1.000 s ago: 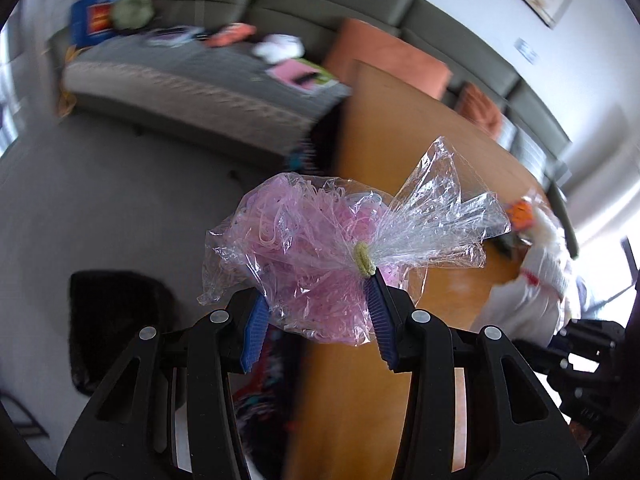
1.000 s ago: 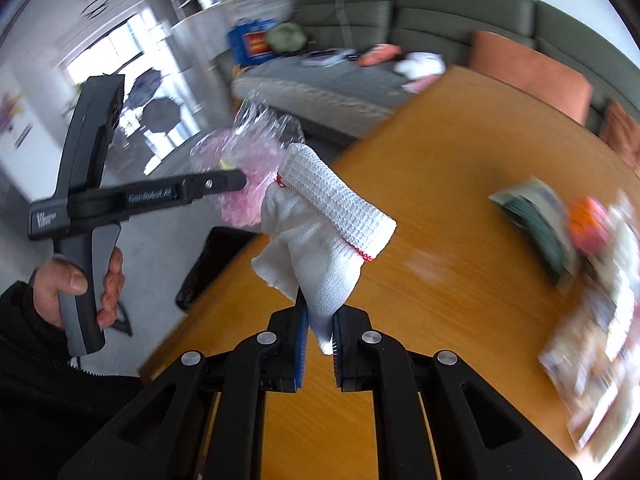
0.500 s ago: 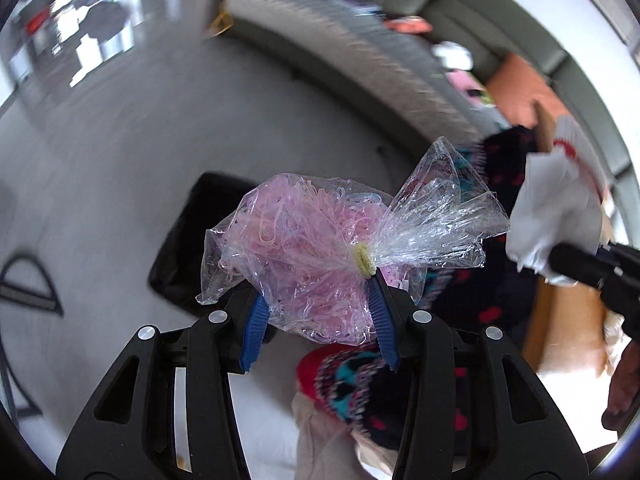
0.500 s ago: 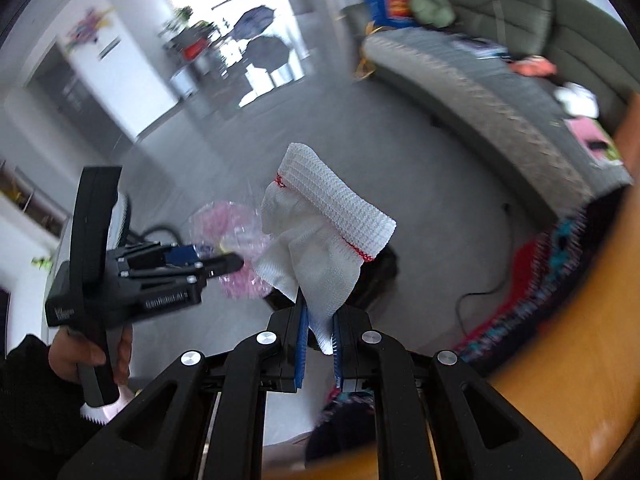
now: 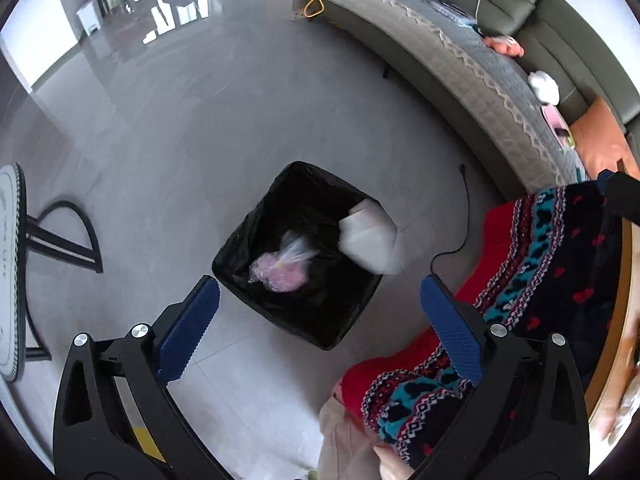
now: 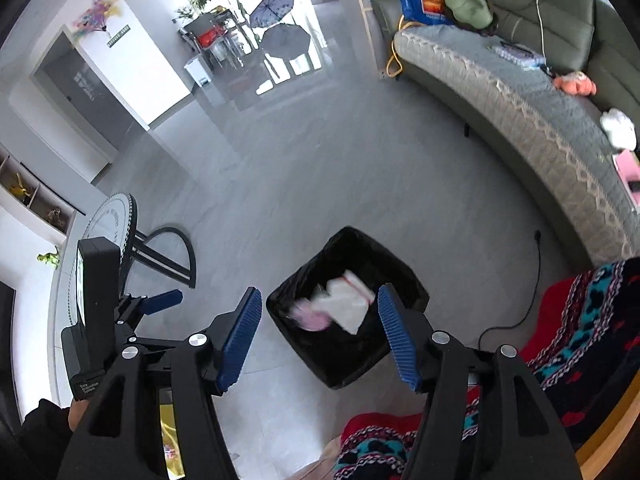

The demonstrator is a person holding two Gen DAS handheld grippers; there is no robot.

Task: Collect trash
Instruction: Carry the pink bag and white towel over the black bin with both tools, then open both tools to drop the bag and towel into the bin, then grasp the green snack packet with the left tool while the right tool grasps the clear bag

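A black-lined trash bin (image 5: 348, 320) (image 6: 404, 356) stands on the grey floor below both grippers. The clear bag of pink shreds (image 5: 280, 270) (image 6: 308, 316) lies inside it. The white knit glove (image 5: 370, 240) (image 6: 346, 304), blurred, is dropping over the bin's mouth. My left gripper (image 5: 318, 310) hangs above the bin, its jaws opening wide with nothing between the blue pads. My right gripper (image 6: 320, 316) is also above the bin, jaws opening, the glove free of its pads. In the right wrist view the left gripper (image 6: 160, 302) shows at the left, held by a hand.
A patterned red, teal and black blanket (image 5: 540, 280) hangs off the wooden table edge (image 5: 612, 340) at the right. A grey-green sofa (image 6: 520, 92) curves along the back. A black cable (image 5: 460, 216) lies on the floor. A round side table (image 6: 104, 232) stands at left.
Both grippers swung from the table to above the bin and opened. The pink bag left the left gripper and fell into the bin; the glove left the right gripper.
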